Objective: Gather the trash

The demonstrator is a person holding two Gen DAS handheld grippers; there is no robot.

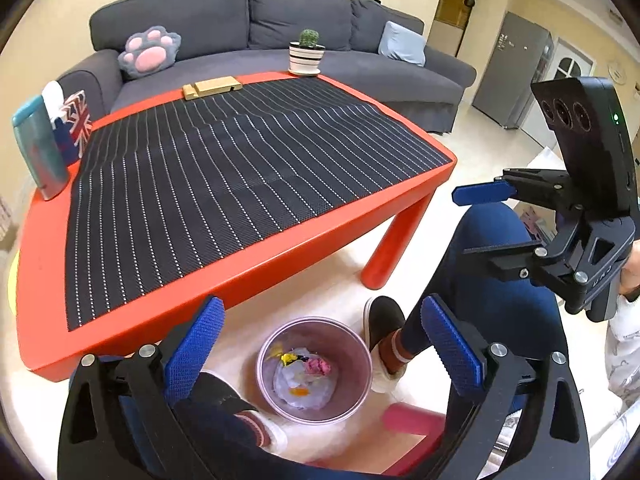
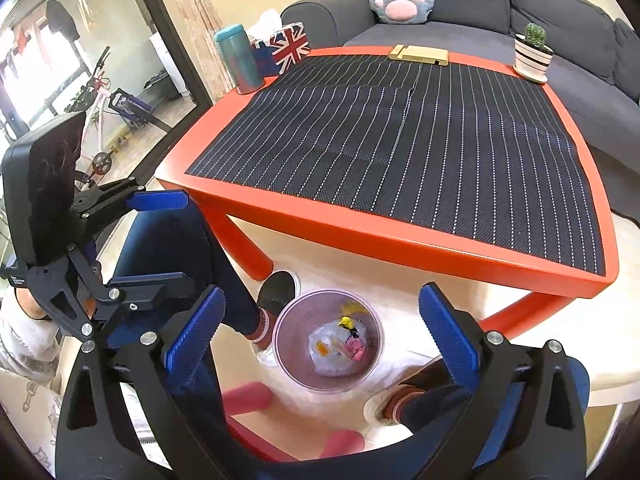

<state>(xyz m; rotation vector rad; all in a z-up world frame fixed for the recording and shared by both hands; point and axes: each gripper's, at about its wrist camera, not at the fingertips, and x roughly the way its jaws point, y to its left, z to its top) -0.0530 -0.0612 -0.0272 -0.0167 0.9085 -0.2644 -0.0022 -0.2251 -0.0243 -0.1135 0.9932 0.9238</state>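
Observation:
A round pink trash bin (image 1: 352, 376) stands on the floor in front of the red table (image 1: 240, 264); it also shows in the right wrist view (image 2: 292, 344). In it lie crumpled white, yellow and pink scraps (image 1: 304, 380) (image 2: 340, 344). My left gripper (image 1: 320, 344) is open and empty, held above the bin. My right gripper (image 2: 324, 328) is open and empty, also above the bin. Each gripper shows in the other's view: the right one (image 1: 480, 220) at the right, the left one (image 2: 168, 236) at the left.
A dark striped mat (image 1: 240, 168) covers the table. On it stand a teal bottle (image 1: 38, 148), a flag-print tissue box (image 1: 76, 120), a wooden block (image 1: 212, 87) and a potted cactus (image 1: 307, 54). A grey sofa (image 1: 280, 40) is behind. The person's legs and feet (image 1: 384, 320) flank the bin.

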